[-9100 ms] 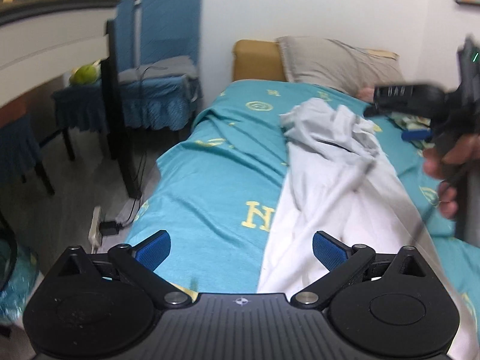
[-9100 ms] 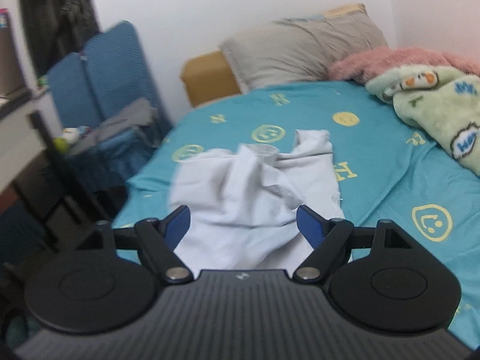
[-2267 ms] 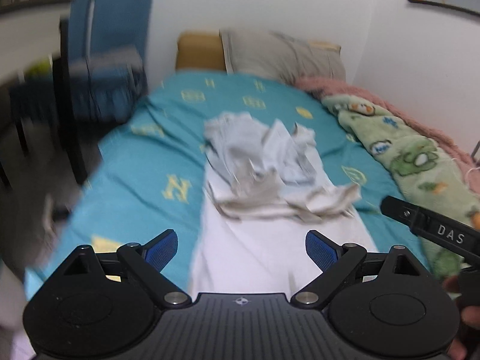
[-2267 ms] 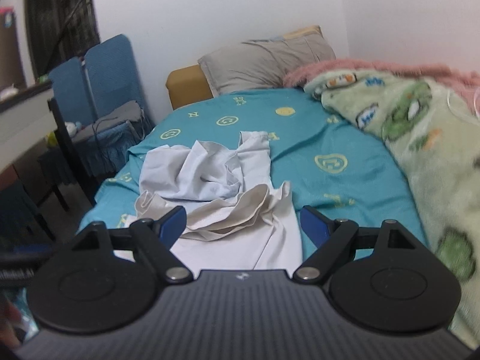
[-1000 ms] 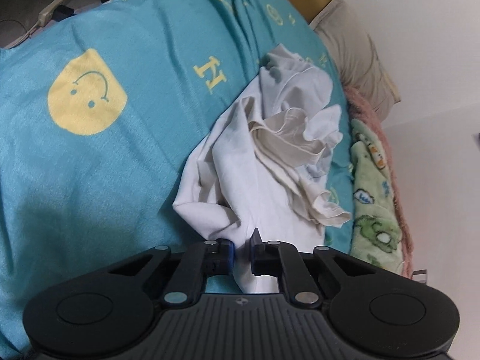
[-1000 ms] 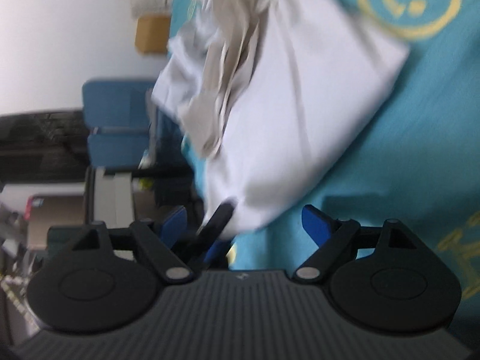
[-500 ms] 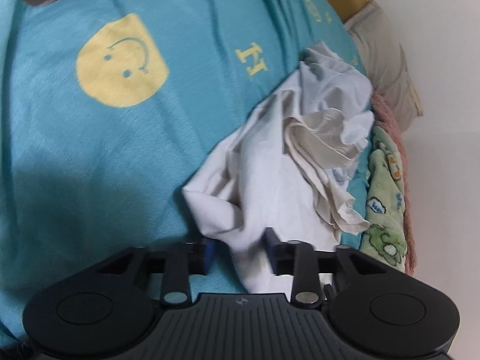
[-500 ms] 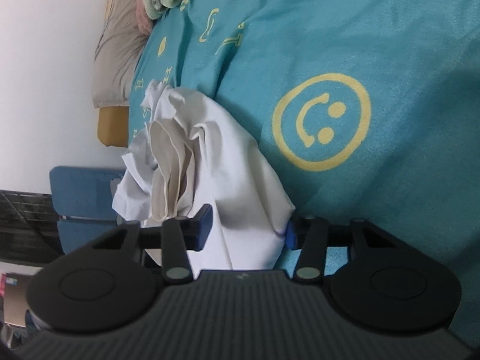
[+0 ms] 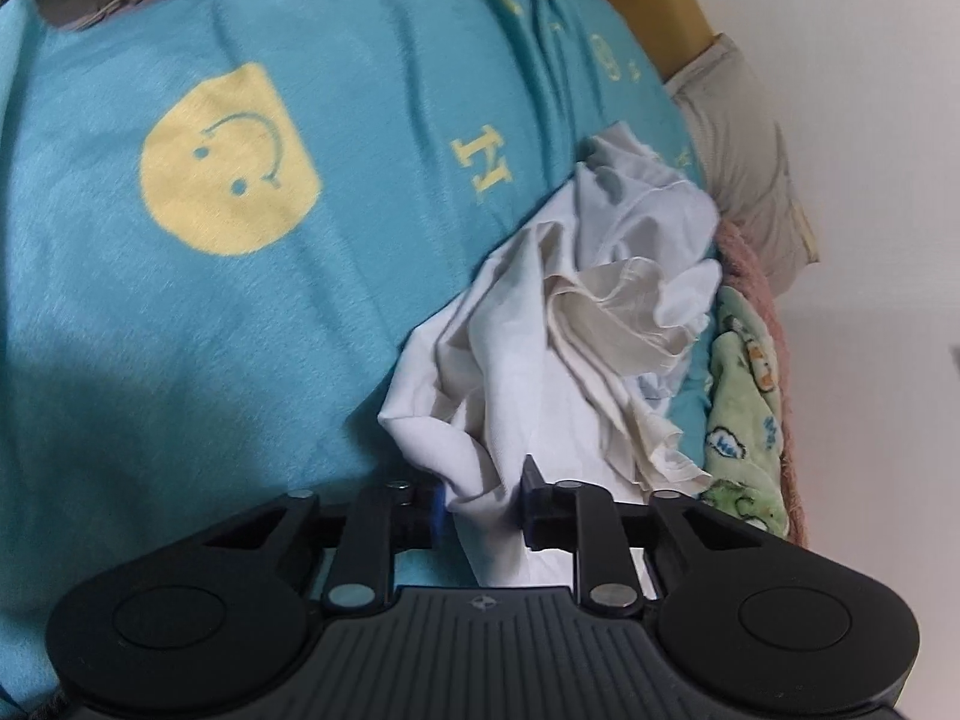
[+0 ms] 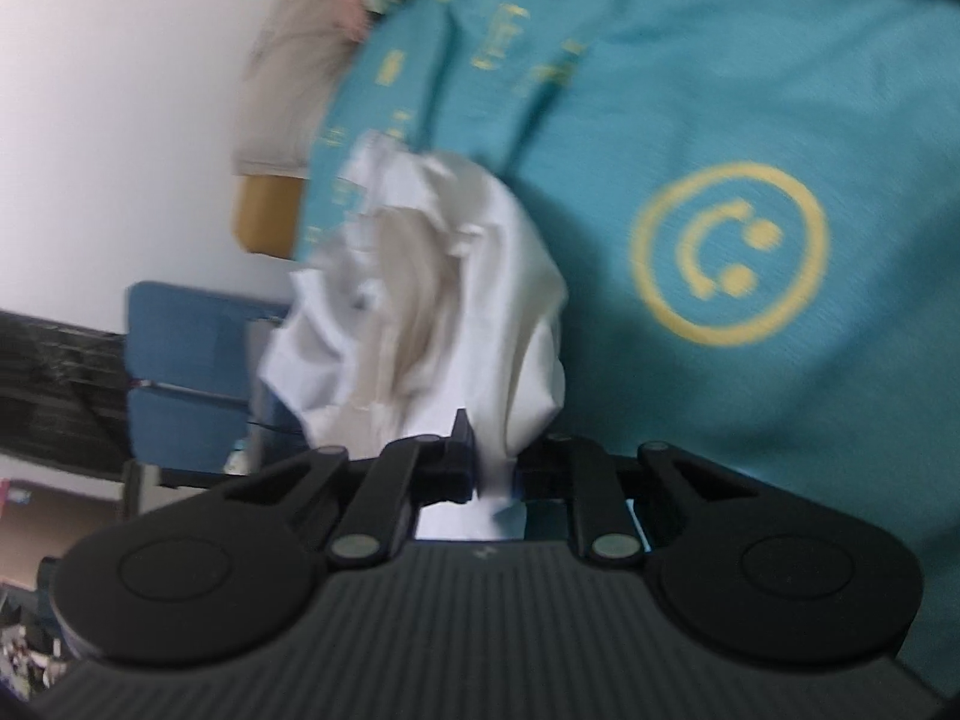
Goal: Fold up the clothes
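— Black plastic, ribbed, fills the bottom of both views. How are the two tools sitting?

— Both are rolled over sideways, so the bed runs at a slant. The left gripper [image 9: 480, 501] has its jaws drawn in close on a bunched edge of the crumpled white cotton garment [image 9: 558, 330], cloth pinched between the blue pads. The right gripper [image 10: 493, 462] is likewise clamped on a fold of that white garment [image 10: 432, 288], a strip of fabric passing down between its fingers. The right view is blurred.

— No hand visible?

— None in either view.

— And the garment itself?

— Just past the fingers it heaps up in loose folds, with a cream-coloured piece of cloth [image 9: 606, 312] tangled on top. It lies on the teal bedspread printed with yellow smiley faces [image 9: 198, 312].

— Any writing?

— A yellow letter "H" [image 9: 483, 159] on the bedspread, beside a solid yellow smiley [image 9: 228, 159]; the smaller yellow marks farther up are unreadable.

— Farther back?

— A pale green cartoon-print fleece blanket [image 9: 747, 414] edged with pink, then a beige pillow [image 9: 744, 150] against a mustard-yellow headboard [image 9: 660, 0]. In the right view, blue chairs [image 10: 186, 336] stand beyond the bed.
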Demonstrator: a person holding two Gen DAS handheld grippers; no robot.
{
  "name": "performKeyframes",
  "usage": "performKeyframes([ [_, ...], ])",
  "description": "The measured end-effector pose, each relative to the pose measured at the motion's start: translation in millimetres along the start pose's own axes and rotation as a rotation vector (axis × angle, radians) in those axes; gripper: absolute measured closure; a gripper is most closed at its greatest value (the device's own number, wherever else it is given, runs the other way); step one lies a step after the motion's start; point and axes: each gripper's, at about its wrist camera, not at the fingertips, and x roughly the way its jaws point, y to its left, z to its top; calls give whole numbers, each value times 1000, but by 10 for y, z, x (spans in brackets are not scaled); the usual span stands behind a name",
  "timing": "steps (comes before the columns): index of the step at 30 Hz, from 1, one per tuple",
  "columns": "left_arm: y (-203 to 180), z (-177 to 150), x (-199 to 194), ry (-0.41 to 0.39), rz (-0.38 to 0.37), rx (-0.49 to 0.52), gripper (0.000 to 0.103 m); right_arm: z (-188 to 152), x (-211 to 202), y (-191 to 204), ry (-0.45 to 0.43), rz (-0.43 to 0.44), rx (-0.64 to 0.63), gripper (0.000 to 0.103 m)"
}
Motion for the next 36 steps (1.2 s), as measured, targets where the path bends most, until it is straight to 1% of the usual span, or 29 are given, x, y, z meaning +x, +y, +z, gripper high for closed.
performKeyframes([
  [2,-78,-3,-65,-25,-41,26,90,35,-23,64,-11,35,-15,91],
  [7,-271,-11,-226,-89,-144,91,92,146,-148,269,-63,124,-62,91],
  [13,-521,-29,-546,-126,-256,151,93,221,-394,555,-113,243,-92,92],
  [15,-605,-35,-653,-139,-294,171,93,235,-515,658,-122,274,-124,92],
  [18,-743,-55,-893,-156,-321,214,94,219,-706,813,-122,300,-167,92],
  [21,-718,-233,-1185,-146,-317,238,94,178,-932,941,-116,317,-188,92],
  [24,-686,-417,-1480,-134,-312,261,94,37,-1214,999,-105,288,-238,92],
  [27,-654,-601,-1774,-122,-307,285,94,-129,-1519,911,-84,265,-246,92],
  [32,-425,-942,-2210,-58,-275,218,94,-439,-2026,662,-47,197,-228,92],
  [34,-370,-1020,-2279,-43,-252,209,94,-517,-2114,560,-29,166,-210,92],
  [36,-336,-1036,-2259,-34,-230,194,93,-513,-2098,485,-14,147,-187,92],
])
